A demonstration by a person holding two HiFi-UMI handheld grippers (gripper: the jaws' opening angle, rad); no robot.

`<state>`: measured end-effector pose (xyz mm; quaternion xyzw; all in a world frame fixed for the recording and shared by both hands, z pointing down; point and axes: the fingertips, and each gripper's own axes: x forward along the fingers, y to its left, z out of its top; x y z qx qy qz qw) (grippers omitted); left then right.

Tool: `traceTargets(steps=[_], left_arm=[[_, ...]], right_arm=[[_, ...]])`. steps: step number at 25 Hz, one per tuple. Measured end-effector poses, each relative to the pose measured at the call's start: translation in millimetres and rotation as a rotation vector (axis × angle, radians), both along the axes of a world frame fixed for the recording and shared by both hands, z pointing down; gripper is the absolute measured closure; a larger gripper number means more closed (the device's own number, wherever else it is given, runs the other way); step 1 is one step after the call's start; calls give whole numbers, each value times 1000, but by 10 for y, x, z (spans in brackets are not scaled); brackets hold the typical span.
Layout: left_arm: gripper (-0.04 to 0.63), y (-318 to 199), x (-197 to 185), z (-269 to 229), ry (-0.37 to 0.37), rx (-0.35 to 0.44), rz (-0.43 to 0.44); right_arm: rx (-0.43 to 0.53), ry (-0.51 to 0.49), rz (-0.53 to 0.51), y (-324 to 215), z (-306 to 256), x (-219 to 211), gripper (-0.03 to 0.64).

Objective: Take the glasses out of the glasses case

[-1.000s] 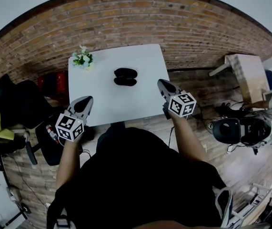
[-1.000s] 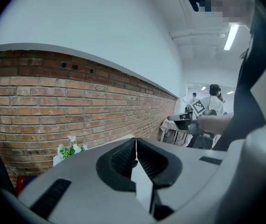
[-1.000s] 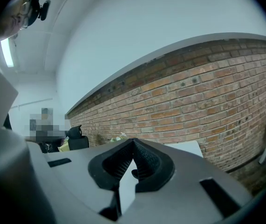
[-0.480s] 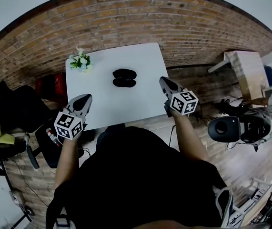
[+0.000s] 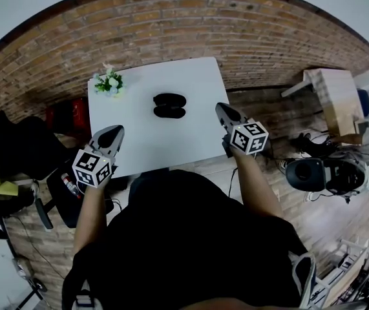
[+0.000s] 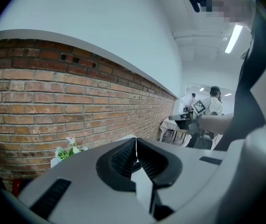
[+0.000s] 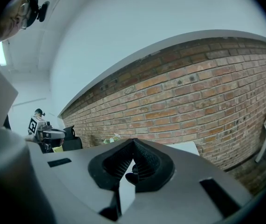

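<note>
White table (image 5: pixel 171 141) by a brick wall (image 5: pixel 171 18) bears, seemingly, the glasses case (image 5: pixel 170 105).

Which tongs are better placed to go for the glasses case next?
Right, probably: the right tongs sit nearer the glasses case than the left tongs and point towards it. Both are shut, holding nothing.

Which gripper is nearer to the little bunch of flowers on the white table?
Left. The left gripper hovers over the table's near left corner, on the flowers' side; the right gripper is at the right edge, beyond the glasses case.
</note>
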<state>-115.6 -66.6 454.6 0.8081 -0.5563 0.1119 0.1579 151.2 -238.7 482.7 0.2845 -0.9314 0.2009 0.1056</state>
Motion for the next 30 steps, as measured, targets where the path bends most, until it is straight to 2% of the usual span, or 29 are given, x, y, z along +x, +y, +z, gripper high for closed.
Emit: traceTargets(steps=[11, 30], left_arm=[[583, -5, -160, 22, 5, -8, -22], [583, -57, -108, 103, 6, -32, -9]], right_arm=[[-8, -2, 0, -88, 20, -119, 601], [-33, -1, -5, -108, 98, -117, 601]])
